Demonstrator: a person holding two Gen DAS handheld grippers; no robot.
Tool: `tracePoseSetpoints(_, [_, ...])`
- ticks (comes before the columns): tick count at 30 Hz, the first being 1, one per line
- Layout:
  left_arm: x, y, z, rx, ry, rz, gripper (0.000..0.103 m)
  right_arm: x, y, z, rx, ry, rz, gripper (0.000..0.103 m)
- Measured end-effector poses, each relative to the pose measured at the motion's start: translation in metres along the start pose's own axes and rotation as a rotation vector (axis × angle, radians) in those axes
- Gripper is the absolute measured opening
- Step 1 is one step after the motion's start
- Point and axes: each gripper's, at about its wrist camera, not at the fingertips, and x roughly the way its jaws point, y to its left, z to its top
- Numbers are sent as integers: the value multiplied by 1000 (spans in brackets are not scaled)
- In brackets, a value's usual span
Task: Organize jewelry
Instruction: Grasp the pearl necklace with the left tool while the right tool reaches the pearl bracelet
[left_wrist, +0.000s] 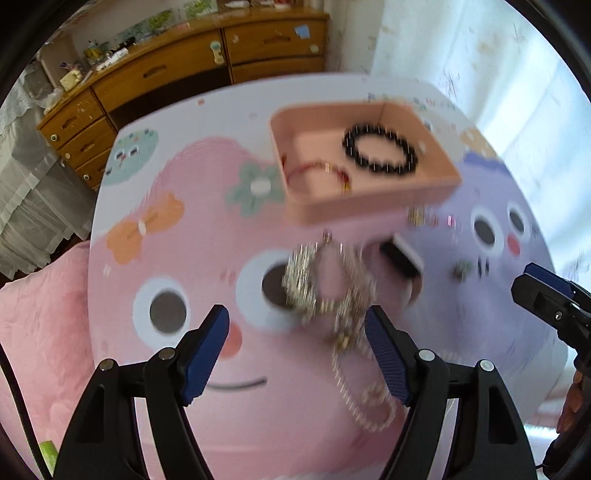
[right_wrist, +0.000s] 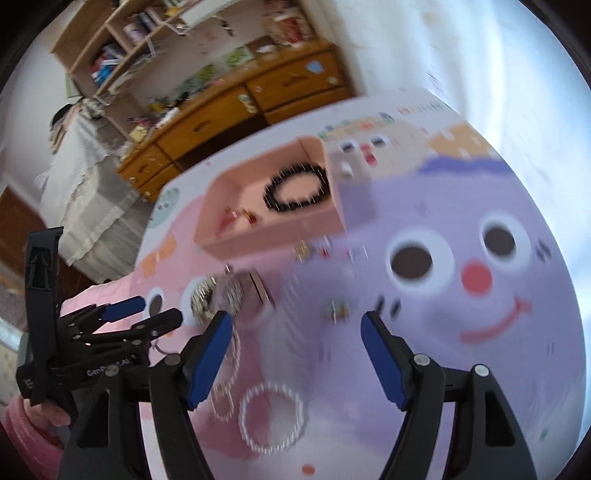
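The left gripper hangs over the cartoon mat with its fingers spread wide and holding nothing; the silver chain lies in a loose heap on the mat, its far end between the finger tips and its tail running back beside the right-hand finger. The right gripper is likewise spread and empty, near a pearl bracelet on the mat. The pink tray sits further away and already holds a black bead bracelet and a red cord. To take the chain well, I would lower onto its thickest bunch and close there, not on a single strand, so it lifts without trailing. Blur hides detail, but its long axis seems to run from the gripper towards the tray.
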Motion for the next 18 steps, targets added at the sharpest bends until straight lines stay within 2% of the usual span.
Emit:
tracePoseSetpoints(7, [10, 3, -33, 86, 114, -39, 74, -2, 10, -56, 3, -2, -110, 73])
tracePoseSetpoints(10, [14, 0, -42, 128, 150, -49, 79, -1, 16, -75, -20, -11, -154, 73])
tracePoseSetpoints(14, [18, -7, -48, 206, 165, -62, 81, 5, 30, -100, -111, -3, -211, 73])
tracePoseSetpoints(18, [21, -10, -49, 224, 178, -113, 81, 13, 45, -115, -195, 16, -232, 73])
